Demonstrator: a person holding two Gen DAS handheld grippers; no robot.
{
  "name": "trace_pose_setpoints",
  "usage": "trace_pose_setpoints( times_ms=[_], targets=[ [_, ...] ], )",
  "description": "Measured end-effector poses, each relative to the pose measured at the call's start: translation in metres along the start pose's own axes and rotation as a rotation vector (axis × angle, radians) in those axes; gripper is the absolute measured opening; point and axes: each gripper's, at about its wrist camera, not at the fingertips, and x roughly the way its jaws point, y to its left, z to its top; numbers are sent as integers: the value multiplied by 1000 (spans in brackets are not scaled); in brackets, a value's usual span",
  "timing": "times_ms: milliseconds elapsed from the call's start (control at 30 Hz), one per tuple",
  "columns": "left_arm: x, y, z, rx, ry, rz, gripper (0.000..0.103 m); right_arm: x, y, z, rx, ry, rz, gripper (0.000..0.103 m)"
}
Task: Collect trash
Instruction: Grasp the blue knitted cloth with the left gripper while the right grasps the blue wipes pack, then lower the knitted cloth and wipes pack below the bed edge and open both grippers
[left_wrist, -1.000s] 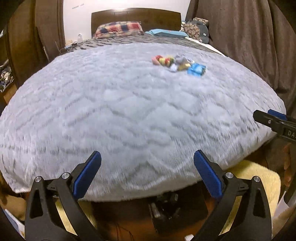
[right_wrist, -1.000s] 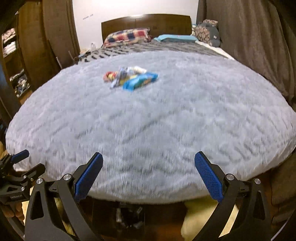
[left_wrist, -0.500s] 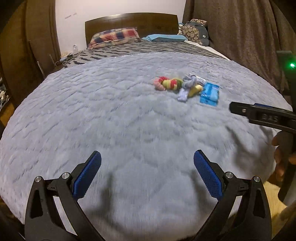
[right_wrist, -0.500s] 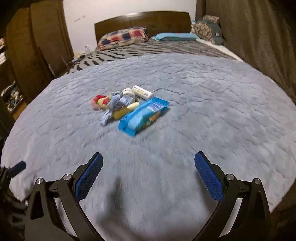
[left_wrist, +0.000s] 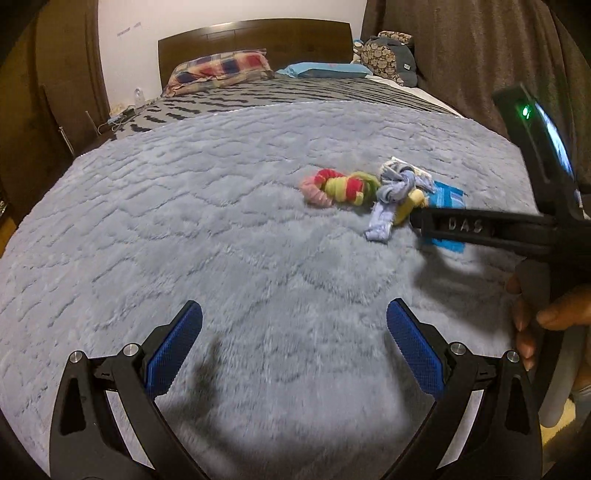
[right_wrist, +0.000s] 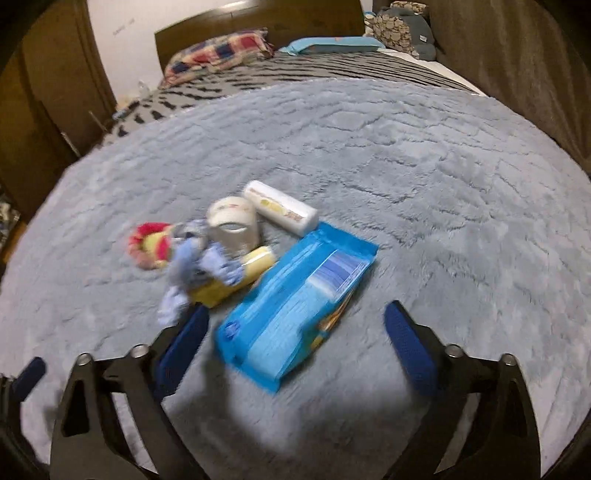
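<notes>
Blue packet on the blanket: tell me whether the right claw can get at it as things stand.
Probably yes. The right claw is open with the blue packet lying flat just ahead between its fingers, nothing on top. The yellow item and blue cloth crowd the left finger.

The raised letters "DAS" stood on the black finger of the right gripper, seen from the left wrist. The blue packet and the white roll had print too blurry to read.
</notes>
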Motion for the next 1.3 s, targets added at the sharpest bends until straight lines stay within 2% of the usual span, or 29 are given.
trace_pose_setpoints(
  times_ms=[100, 133, 200, 267, 367, 433, 500, 633, 667, 733, 867, 1033, 1300],
  targets=[
    [9, -2, 8, 0, 4, -13, 95, 3, -3, 6, -23, -3, -25, 76],
    [13, -4, 11, 1, 6, -20, 95, 4, -6, 10, -26, -4, -34, 66],
    [19, -7, 14, 5, 16, -38, 95, 7, -15, 17, -21, 0, -43, 54],
    [27, -14, 20, 21, 26, -57, 94, 6, -24, 21, -29, -1, -45, 49],
    [35, -23, 28, 43, 31, -77, 86, 3, -38, 20, -51, -5, -50, 47],
    [45, -28, 35, 49, 46, -110, 73, -1, -47, 16, -53, -8, -28, 46],
    [53, -34, 40, 49, 60, -133, 66, -5, -54, 11, -56, -19, -5, 46],
    [67, -41, 50, 47, 74, -164, 43, -8, -63, 2, -58, -33, 42, 46],
    [69, -42, 52, 47, 75, -170, 40, -9, -64, 1, -58, -38, 48, 46],
    [73, -44, 56, 52, 81, -179, 29, -12, -63, -1, -67, -45, 44, 46],
    [78, -48, 57, 68, 95, -172, 18, -18, -56, -8, -93, -60, 14, 44],
    [66, -44, 50, 45, 77, -170, 13, -32, -52, -18, -113, -75, 24, 41],
    [3, -45, 17, 57, 19, -181, 13, -71, -44, -50, -125, -106, 78, 41]
  ],
)
